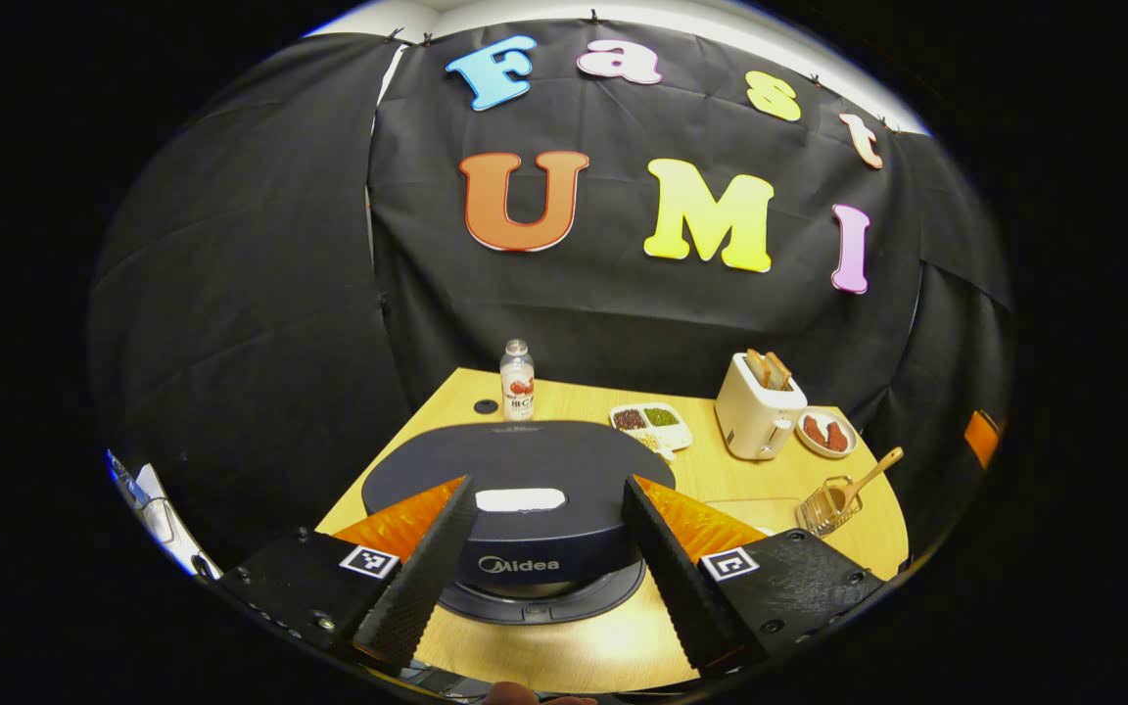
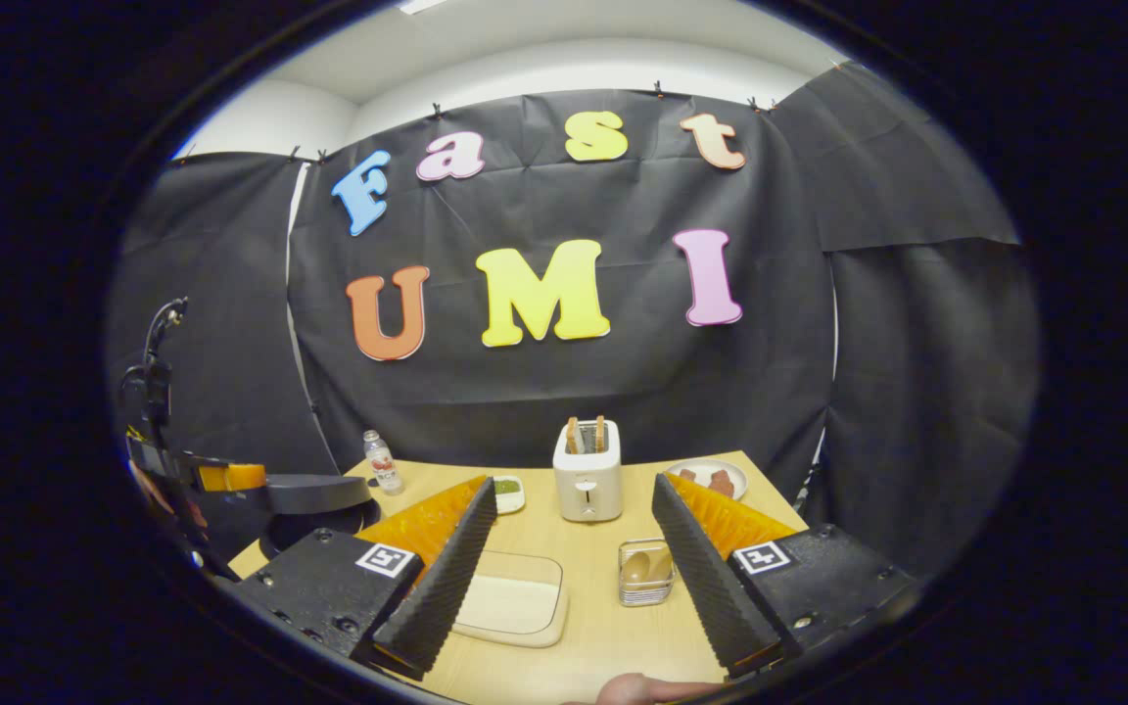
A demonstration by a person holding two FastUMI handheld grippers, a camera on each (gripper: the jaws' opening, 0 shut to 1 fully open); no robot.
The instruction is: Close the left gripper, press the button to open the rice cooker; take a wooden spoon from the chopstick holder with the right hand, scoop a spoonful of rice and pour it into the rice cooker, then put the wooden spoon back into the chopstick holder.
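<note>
The dark rice cooker [image 1: 525, 470] stands close in the left gripper view, lid down, with its white button [image 1: 520, 499] on the front of the lid. My left gripper [image 1: 546, 487] is open, one finger on each side of that button, just above the lid. Front right, the wire chopstick holder [image 1: 823, 509] holds the wooden spoon [image 1: 868, 477]. In the right gripper view my right gripper [image 2: 574, 485] is open and holds nothing above the table. Below it are the chopstick holder [image 2: 644, 571] and a clear tray of rice [image 2: 515, 599]. The rice cooker [image 2: 314, 494] sits far left.
At the back of the wooden table [image 1: 623, 636] stand a white toaster [image 1: 758, 409] with toast, a plate of red food [image 1: 826, 433], a divided dish [image 1: 652, 423] and a small bottle [image 1: 517, 380]. Black cloth walls in the table.
</note>
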